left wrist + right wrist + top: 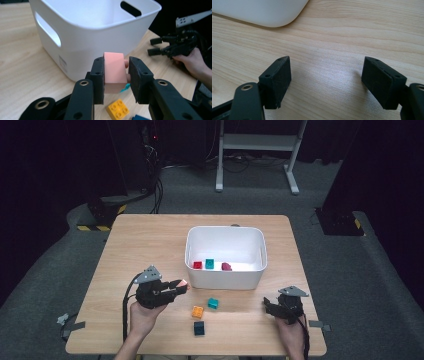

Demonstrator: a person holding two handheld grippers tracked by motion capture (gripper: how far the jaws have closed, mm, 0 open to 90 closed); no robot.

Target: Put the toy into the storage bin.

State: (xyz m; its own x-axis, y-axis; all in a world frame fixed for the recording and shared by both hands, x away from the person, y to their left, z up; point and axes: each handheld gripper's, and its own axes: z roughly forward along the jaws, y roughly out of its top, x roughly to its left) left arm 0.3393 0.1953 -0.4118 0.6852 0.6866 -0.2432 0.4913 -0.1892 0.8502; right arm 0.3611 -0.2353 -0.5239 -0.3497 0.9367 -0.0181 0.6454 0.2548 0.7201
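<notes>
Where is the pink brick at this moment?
The pink brick is clamped between the left gripper's fingers, just in front of the white bin's near wall, above the orange brick.

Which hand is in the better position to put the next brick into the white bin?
The left. Its hand-held gripper is shut on a pink brick right beside the white bin. The right hand-held gripper is open with nothing between its jaws, above bare table.
</notes>
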